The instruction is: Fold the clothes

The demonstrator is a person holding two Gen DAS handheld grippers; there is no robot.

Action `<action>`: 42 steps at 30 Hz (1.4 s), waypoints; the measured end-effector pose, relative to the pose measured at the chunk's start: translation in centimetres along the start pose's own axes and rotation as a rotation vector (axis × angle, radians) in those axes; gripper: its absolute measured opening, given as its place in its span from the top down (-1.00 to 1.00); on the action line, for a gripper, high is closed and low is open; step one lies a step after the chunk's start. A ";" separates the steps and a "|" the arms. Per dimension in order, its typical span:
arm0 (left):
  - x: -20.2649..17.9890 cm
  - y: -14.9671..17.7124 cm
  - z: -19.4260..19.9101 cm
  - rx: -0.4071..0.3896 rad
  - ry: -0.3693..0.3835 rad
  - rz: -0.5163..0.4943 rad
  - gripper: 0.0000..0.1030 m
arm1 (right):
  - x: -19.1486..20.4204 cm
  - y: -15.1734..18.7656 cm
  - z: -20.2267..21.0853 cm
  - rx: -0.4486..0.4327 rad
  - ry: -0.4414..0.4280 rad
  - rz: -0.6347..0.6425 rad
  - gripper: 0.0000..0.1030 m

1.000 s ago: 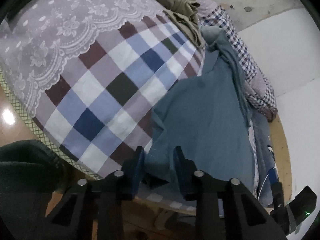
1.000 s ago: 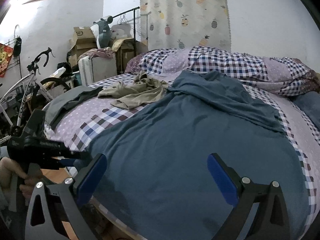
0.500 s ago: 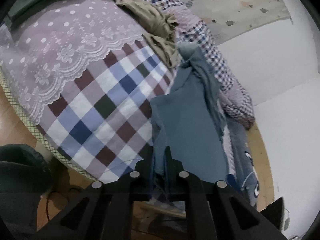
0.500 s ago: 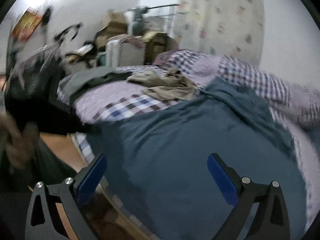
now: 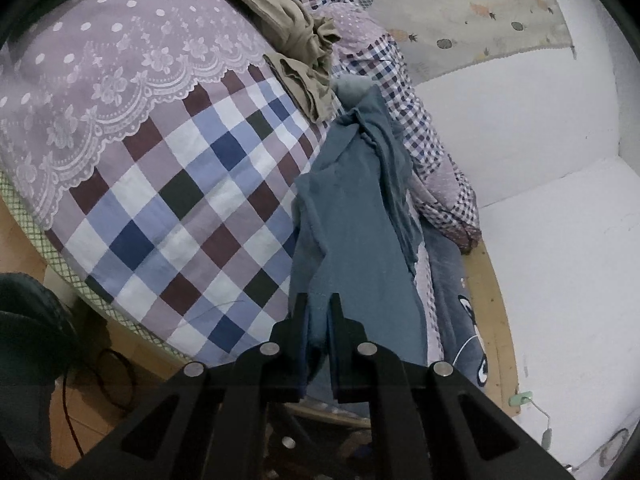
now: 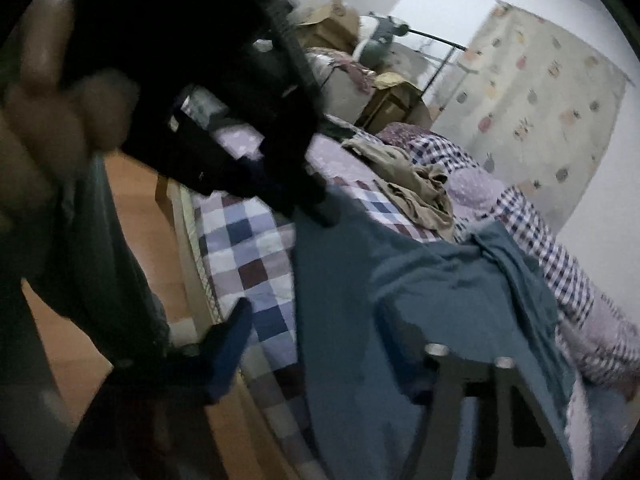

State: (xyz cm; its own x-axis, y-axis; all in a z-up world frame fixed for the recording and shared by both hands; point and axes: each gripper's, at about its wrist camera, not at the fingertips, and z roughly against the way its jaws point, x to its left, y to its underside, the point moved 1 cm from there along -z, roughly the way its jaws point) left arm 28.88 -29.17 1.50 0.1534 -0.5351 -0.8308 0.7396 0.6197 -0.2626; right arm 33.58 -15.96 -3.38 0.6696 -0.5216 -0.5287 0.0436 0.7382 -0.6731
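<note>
**Blue garment pinched at the near edge of the bed**

The bed [image 5: 168, 208] fills most of what I see, covered by a checked sheet in blue, white, maroon and lilac with a lace-trimmed lilac panel toward its far side. On the wall behind hangs a pale cloth [image 6: 548, 92] printed with pineapples.

The blue garment [image 5: 352, 240] lies spread over the near part of the bed, one end bunched up toward the checked pillows and the other hanging over the near edge. A crumpled khaki garment [image 5: 304, 64] lies further back on the sheet, just beyond the blue one.

My left gripper [image 5: 318, 316] is clamped tight on the hem of the blue garment at the near edge, the cloth pinched between its pads and drawn taut upward. In the right wrist view, the same gripper shows as a dark blurred shape with my hand [image 6: 52, 120] round its handle.

My right gripper [image 6: 316, 340] has just been closing and stands about half open, tilted, over the blue garment near the same edge; cloth lies between the fingers, but the pads are not pressing on it.

I can read no writing or labels anywhere.
</note>
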 end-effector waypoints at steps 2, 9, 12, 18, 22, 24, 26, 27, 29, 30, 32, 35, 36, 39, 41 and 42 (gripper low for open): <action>0.2 0.2 0.0 0.008 -0.013 0.011 0.86 | 0.7 0.1 -0.7 0.007 0.018 0.034 0.08; 1.0 0.6 -0.4 0.043 -0.025 0.077 0.22 | -0.4 0.0 -1.3 0.019 0.019 0.004 0.92; 1.0 0.8 -0.3 0.029 -0.004 0.084 -0.16 | -1.4 -0.3 -1.0 0.008 0.011 -0.034 0.94; 1.2 0.9 -1.3 0.032 0.012 0.124 -0.28 | -1.8 -0.7 -0.6 -0.008 -0.008 -0.056 0.95; 1.3 1.3 -2.7 0.055 0.000 0.148 -0.28 | -1.7 -0.9 -0.4 -0.015 -0.012 -0.061 0.95; 1.4 1.6 -3.2 0.063 0.004 0.164 -0.28 | -1.9 -0.9 -0.4 -0.016 -0.014 -0.072 0.95; 1.4 1.6 -3.4 0.051 0.009 0.167 -0.28 | -2.1 -0.9 -0.2 -0.018 -0.014 -0.088 0.95; 1.3 1.5 -3.3 0.038 0.012 0.163 -0.28 | -2.1 -1.0 -0.1 -0.019 -0.015 -0.090 0.96; 1.3 1.1 -2.8 -0.005 0.023 0.159 -0.28 | -1.9 -1.0 -0.1 -0.019 -0.017 -0.088 0.96; 1.2 0.9 -2.4 -0.026 0.034 0.157 -0.20 | -1.9 -1.0 0.0 -0.020 -0.018 -0.088 0.96; 1.2 0.8 -2.1 -0.041 0.035 0.151 0.17 | -1.7 -1.1 0.1 -0.021 -0.020 -0.086 0.96; 1.5 0.7 -2.0 -0.037 0.026 0.153 0.78 | -1.6 -1.0 0.0 -0.020 -0.017 -0.079 0.96; 1.6 0.6 -1.8 -0.041 0.031 0.155 0.83 | -1.6 -1.0 0.0 -0.020 -0.014 -0.078 0.96; 1.5 0.3 -1.1 -0.065 0.045 0.149 0.91 | -1.7 -0.8 -0.1 -0.014 -0.008 -0.079 0.95; 1.1 0.2 -0.9 -0.070 0.059 0.136 0.92 | -1.7 -0.6 0.1 -0.011 0.004 -0.075 0.96; 0.8 0.2 -0.8 -0.068 0.067 0.125 0.93 | -1.6 -0.6 0.2 -0.009 0.012 -0.072 0.96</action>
State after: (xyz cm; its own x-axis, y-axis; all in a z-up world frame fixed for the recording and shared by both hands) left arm 28.65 -28.99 0.43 0.1959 -0.4130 -0.8894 0.6712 0.7177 -0.1854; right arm 32.57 -15.45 -2.05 0.6563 -0.5781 -0.4849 0.0842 0.6948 -0.7143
